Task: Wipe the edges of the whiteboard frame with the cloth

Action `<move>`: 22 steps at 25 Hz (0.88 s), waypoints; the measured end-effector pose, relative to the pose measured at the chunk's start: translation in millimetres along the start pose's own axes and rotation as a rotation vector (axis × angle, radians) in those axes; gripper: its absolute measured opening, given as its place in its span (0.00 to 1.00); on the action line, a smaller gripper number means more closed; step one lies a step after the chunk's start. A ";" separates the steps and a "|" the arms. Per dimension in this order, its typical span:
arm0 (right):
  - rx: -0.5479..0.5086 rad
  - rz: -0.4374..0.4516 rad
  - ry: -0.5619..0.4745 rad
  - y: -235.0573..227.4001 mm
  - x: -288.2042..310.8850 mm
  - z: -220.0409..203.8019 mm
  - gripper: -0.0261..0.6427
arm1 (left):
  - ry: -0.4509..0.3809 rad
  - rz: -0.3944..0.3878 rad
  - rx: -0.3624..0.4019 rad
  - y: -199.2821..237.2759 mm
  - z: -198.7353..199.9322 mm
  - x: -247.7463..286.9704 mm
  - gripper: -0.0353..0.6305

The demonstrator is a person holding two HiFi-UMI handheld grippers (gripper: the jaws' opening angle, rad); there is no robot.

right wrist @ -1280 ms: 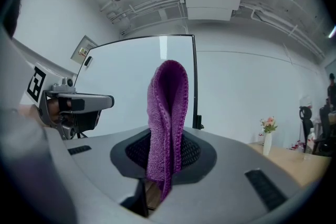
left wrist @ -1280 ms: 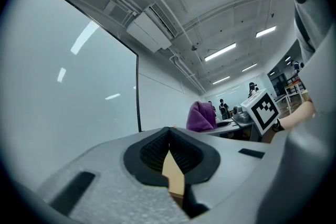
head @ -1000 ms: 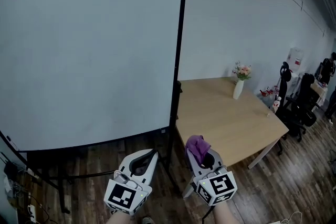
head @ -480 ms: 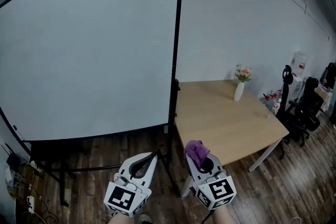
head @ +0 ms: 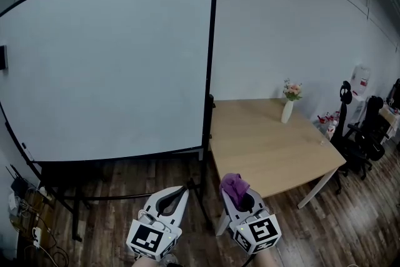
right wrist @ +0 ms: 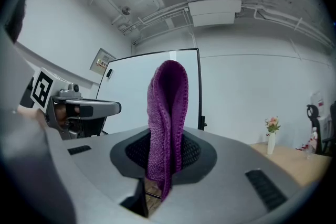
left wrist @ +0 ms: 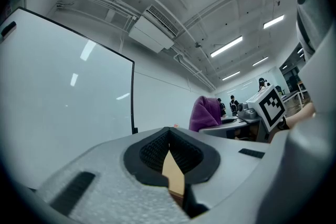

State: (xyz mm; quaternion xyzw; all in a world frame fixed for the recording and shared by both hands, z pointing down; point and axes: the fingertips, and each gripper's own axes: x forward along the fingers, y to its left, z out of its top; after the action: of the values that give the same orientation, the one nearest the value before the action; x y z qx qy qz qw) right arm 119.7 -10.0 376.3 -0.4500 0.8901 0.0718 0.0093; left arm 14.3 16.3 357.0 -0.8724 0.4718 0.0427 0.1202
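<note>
Left tool (left wrist: 169,132): tips pinched together, nothing btwn them (only a sliver of gap lower down the pads, wood showing thru). Right tool (right wrist: 165,150) is clenched on the purple knit cloth (right wrist: 167,107), which is folded and stands up out of the tips, a short end hanging below the pads. Both tools sit low and side by side, close to the body, left one angled a bit toward the right one, not touching. Ahead of them is bare wooden floor (head: 125,187), then the dark stand (head: 75,197) w/ its legs and crossbar under the board. The whiteboard (head: 106,65) stands upright, blank, its thin black frame (head: 210,59) unbroken along top, right side and bottom; left side runs to the pic edge. Cloth is well apart from every frame edge. The pale wood surface (head: 269,147) has its near-left corner just beside the frame's lower right side, so room there is tight. A vase (head: 287,110) w/ flowers stands at the surface's far side; dark chairs (head: 365,137) beyond, by the wall (head: 281,22).
</note>
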 end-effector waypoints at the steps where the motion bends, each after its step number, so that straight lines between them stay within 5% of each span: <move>1: 0.002 0.007 -0.001 1.1 -1.9 -0.6 0.15 | 0.001 0.003 0.001 -2.1 0.0 -0.9 0.08; 22: 0.017 0.032 -0.019 15.1 -14.1 1.6 0.15 | -0.002 0.020 0.019 -14.1 7.5 -15.6 0.08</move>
State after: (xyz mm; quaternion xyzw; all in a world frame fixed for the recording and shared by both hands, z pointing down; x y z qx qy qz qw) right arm 115.9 10.4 377.6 -0.4350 0.8976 0.0686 0.0206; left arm 17.7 38.3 355.1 -0.8665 0.4806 0.0400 0.1287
